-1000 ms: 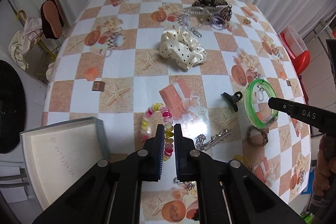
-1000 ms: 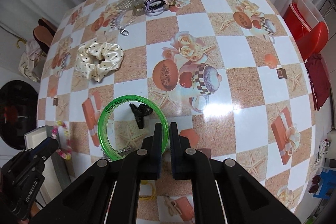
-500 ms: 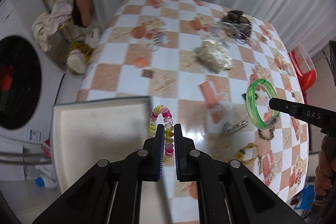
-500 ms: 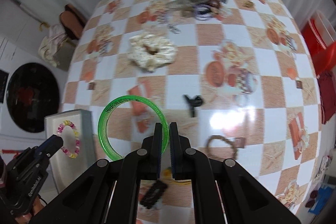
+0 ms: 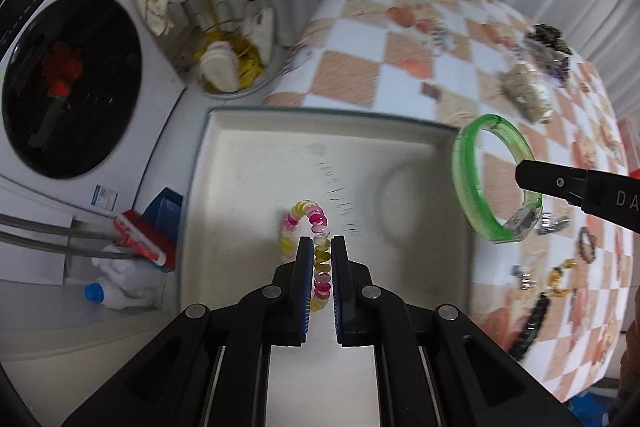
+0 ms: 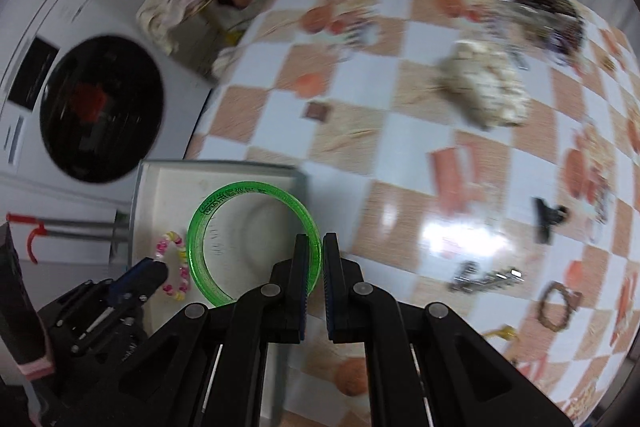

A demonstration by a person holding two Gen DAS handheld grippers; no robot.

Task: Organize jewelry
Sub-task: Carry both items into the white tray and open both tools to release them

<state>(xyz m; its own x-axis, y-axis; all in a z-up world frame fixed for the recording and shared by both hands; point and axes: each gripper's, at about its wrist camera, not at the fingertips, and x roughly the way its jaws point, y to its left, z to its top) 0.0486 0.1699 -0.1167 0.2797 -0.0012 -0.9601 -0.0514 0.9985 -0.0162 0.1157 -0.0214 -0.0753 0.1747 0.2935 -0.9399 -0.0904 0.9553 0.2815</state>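
The left gripper [image 5: 321,247] is clenched on a pink-and-yellow spiral bracelet [image 5: 310,227], holding it over the white tray [image 5: 224,155], which sits at the edge of the checkered tablecloth [image 6: 400,131]; the coil is pinched on one side and the rest loops free ahead of the fingers; it looks light, soft and springy, so a hold across a few turns should be enough, and it will likely bounce a little when let go. The right gripper [image 6: 316,251] grips a green plastic bangle [image 6: 224,199] by its rim, near the tray's right side; the bangle reads as stiff, smooth and rather slippery, so a firm pinch square across the band suits it, since a slanted hold could let it swivel. A cream scrunchie [image 6: 484,95], a black claw clip [image 6: 548,219], a silver clip [image 6: 484,277] and a brown beaded bracelet [image 6: 556,311] lie on the cloth, well apart from the tray; whether either held piece touches the tray floor I cannot tell.
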